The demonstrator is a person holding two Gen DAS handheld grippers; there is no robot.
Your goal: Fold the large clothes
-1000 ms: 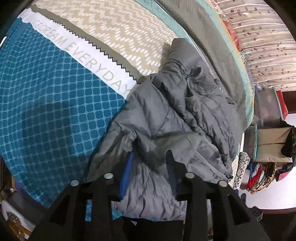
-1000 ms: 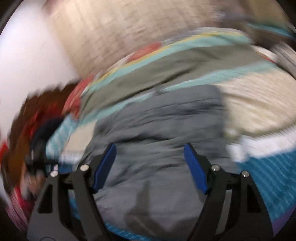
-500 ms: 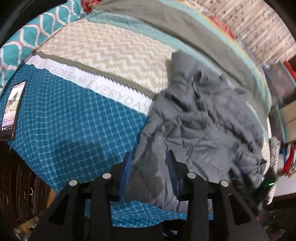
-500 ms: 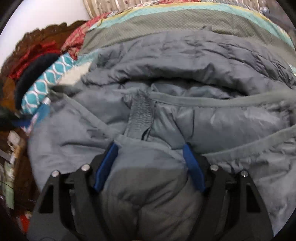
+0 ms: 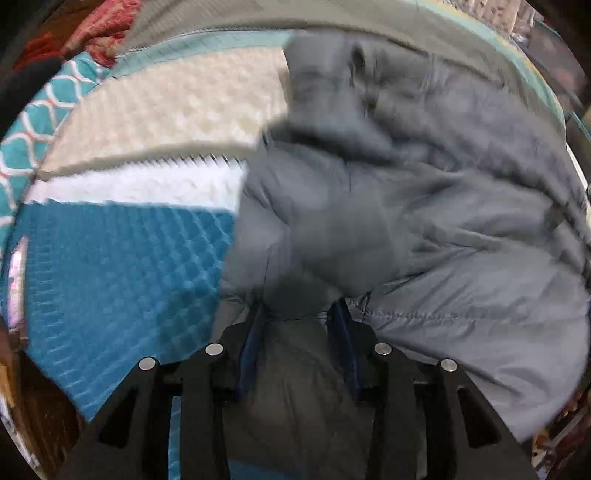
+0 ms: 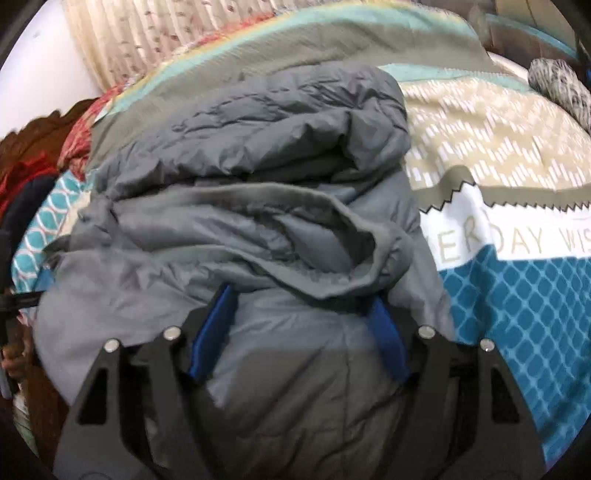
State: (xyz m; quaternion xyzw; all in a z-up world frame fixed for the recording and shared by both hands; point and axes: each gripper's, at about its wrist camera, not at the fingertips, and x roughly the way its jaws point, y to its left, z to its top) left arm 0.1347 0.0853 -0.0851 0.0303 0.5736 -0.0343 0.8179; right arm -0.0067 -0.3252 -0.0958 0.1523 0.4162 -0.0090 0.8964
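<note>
A grey quilted puffer jacket (image 5: pixel 424 206) lies bunched on a patterned bedspread (image 5: pixel 110 266). It also shows in the right wrist view (image 6: pixel 258 173), folded over on itself. My left gripper (image 5: pixel 297 317) is shut on a fold of the jacket near its edge; this view is blurred. My right gripper (image 6: pixel 299 306) has its blue-padded fingers (image 6: pixel 214 332) set wide on either side of a thick bulge of jacket, with a trimmed edge draped over the tips.
The bedspread (image 6: pixel 517 280) has blue diamond, white lettered and beige zigzag bands. Red and teal pillows (image 5: pixel 92 40) lie at its far end. A cream curtain (image 6: pixel 147 33) hangs behind the bed. A speckled cloth bundle (image 6: pixel 561 85) lies far right.
The left gripper has closed tighter on the jacket fold and pulled it across the bed. The jacket has been folded over itself, and the right gripper has drawn back with fabric between its fingers.
</note>
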